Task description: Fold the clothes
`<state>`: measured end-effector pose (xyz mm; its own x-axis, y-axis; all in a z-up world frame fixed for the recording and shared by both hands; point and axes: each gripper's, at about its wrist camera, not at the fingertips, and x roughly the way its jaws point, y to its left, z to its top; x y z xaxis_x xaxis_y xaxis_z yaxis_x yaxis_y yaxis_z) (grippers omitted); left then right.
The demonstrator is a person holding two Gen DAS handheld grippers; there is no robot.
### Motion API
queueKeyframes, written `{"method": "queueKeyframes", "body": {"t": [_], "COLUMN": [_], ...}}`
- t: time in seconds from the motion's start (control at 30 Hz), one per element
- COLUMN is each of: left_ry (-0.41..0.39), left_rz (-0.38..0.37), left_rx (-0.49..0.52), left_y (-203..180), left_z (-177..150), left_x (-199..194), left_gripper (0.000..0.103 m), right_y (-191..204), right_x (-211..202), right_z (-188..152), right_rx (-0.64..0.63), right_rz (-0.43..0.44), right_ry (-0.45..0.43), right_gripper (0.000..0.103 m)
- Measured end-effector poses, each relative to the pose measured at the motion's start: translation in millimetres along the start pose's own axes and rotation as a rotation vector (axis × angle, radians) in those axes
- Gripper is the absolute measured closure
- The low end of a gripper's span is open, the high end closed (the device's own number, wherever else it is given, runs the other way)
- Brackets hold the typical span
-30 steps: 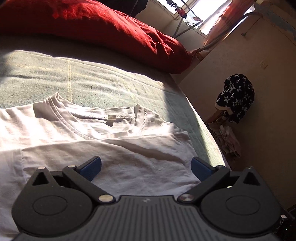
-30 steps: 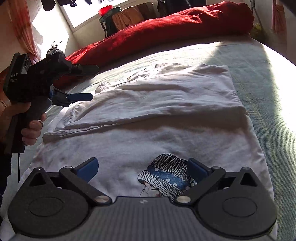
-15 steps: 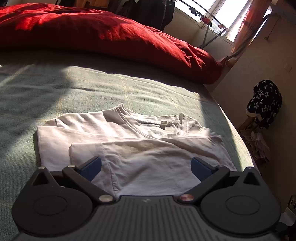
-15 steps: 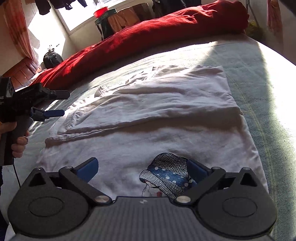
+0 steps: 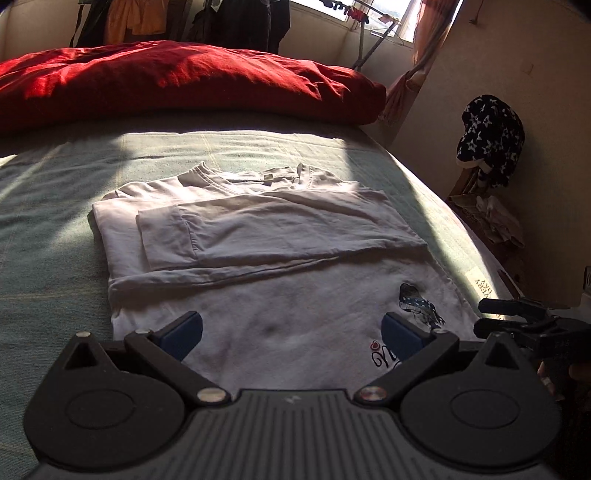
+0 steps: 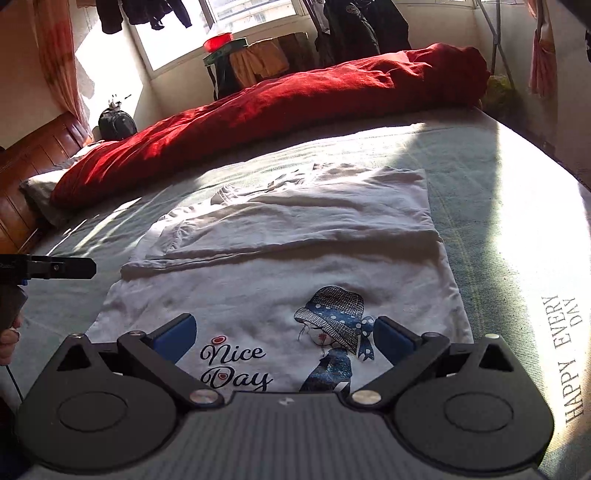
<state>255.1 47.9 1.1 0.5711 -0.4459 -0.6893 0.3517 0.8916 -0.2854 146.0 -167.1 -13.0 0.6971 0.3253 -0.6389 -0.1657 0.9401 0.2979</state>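
A white T-shirt point(image 5: 266, 236) point(image 6: 295, 236) lies flat on the green bedspread point(image 5: 48, 206) point(image 6: 491, 192), its sleeves folded in across the chest. A printed girl in a blue hat point(image 6: 336, 317) and the words "Nice Day" mark its near hem. My left gripper point(image 5: 291, 332) hovers open over the hem, holding nothing. My right gripper point(image 6: 284, 336) is open too, low above the print. In the right wrist view the left gripper's fingers point(image 6: 62, 267) show at the left edge, off the shirt. The right gripper's fingers point(image 5: 517, 314) reach in at the right edge of the left wrist view.
A rolled red duvet point(image 5: 184, 81) point(image 6: 295, 107) lies across the far side of the bed. A wooden headboard point(image 6: 33, 162) stands at far left. A dark starred garment point(image 5: 491, 136) hangs by the wall past the bed's right edge. Clothes hang by the window point(image 6: 258, 18).
Both grippers have pulled back toward the near hem, so more of the shirt shows. The left gripper has dropped from above the sleeve area to beside the shirt's left edge.
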Motion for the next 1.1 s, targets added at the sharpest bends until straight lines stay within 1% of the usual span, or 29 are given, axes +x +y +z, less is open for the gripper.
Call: {"method": "queueKeyframes", "body": {"t": [0.1,0.2,0.27,0.33,0.4,0.5,0.6,0.7,0.83,0.9,0.97,1.03,1.1], "left_ry": [0.045,0.070,0.050,0.023,0.009,-0.007,-0.016,-0.050,-0.083,-0.066,-0.053,-0.056,-0.042], "left_rz": [0.005,0.067,0.090,0.092,0.093,0.089,0.096,0.089,0.082,0.082,0.100,0.114,0.152], "left_rx": [-0.022,-0.032,-0.022,-0.018,-0.039,-0.071,-0.078,-0.059,-0.021,-0.047,-0.068,-0.055,-0.045], "left_y": [1.4,6.3,7.8,7.6,6.6,3.6,-2.3,-7.1,-9.4,-3.4,1.2,-1.0,-6.8], "left_z": [-37.1,-69.1,-90.2,-106.6,-121.3,-139.0,-142.1,-132.6,-119.0,-117.1,-118.7,-120.8,-121.3], "left_x": [8.2,6.0,-4.7,-19.7,-33.1,-50.0,-58.5,-57.8,-41.3,-27.8,-20.5,-22.5,-26.6], "left_gripper": [0.001,0.001,0.001,0.001,0.001,0.001,0.001,0.001,0.001,0.001,0.001,0.001,0.001], "right_y": [2.5,4.6,6.4,6.8,3.4,3.8,2.4,2.5,4.7,5.1,5.4,4.4,1.7], "right_x": [1.8,2.2,1.4,3.1,5.8,-0.1,-2.3,-2.1,-3.1,-4.0,-4.9,-6.7,-10.3], "right_z": [-18.9,-39.0,-52.9,-70.5,-86.0,-100.8,-104.3,-104.9,-110.5,-112.6,-114.6,-114.6,-112.6], "right_rx": [-0.016,-0.042,-0.081,-0.133,-0.165,-0.222,-0.228,-0.232,-0.249,-0.251,-0.254,-0.257,-0.255], "right_rz": [-0.015,-0.026,-0.058,-0.108,-0.126,-0.139,-0.138,-0.139,-0.151,-0.155,-0.159,-0.157,-0.153], "right_ry": [0.042,0.073,0.077,0.095,0.123,0.080,0.067,0.063,0.035,0.023,0.012,0.020,0.039], "right_gripper": [0.000,0.000,0.000,0.000,0.000,0.000,0.000,0.000,0.000,0.000,0.000,0.000,0.000]}}
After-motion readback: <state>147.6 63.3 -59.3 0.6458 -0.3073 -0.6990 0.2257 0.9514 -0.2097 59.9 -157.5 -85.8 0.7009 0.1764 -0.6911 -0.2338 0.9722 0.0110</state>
